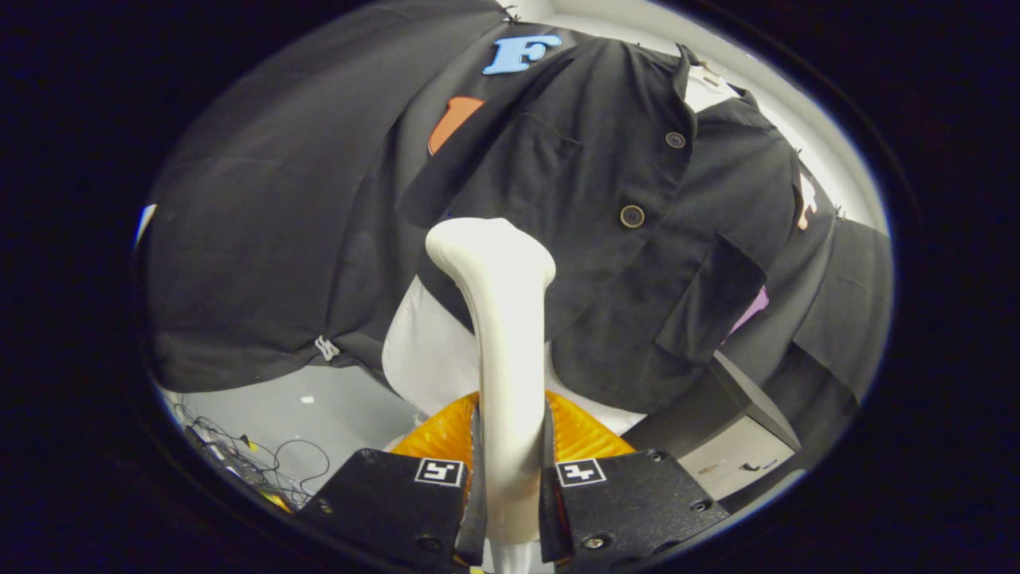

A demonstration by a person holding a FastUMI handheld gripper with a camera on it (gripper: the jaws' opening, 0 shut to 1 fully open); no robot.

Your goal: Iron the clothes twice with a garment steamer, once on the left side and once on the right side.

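Gripper (510, 486): fingers (470, 478) clamped on both sides of white garment steamer (502, 335) handle | steamer: upright between fingers, head at lower left front of black buttoned shirt (637, 239) | shirt: hung on white form (422, 351), beyond fingers | floor: cables (239, 458).

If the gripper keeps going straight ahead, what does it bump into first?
Probably the black buttoned shirt on the white mannequin. The gripper is shut on the white garment steamer, whose head would likely touch the fabric first, though depth is unclear.
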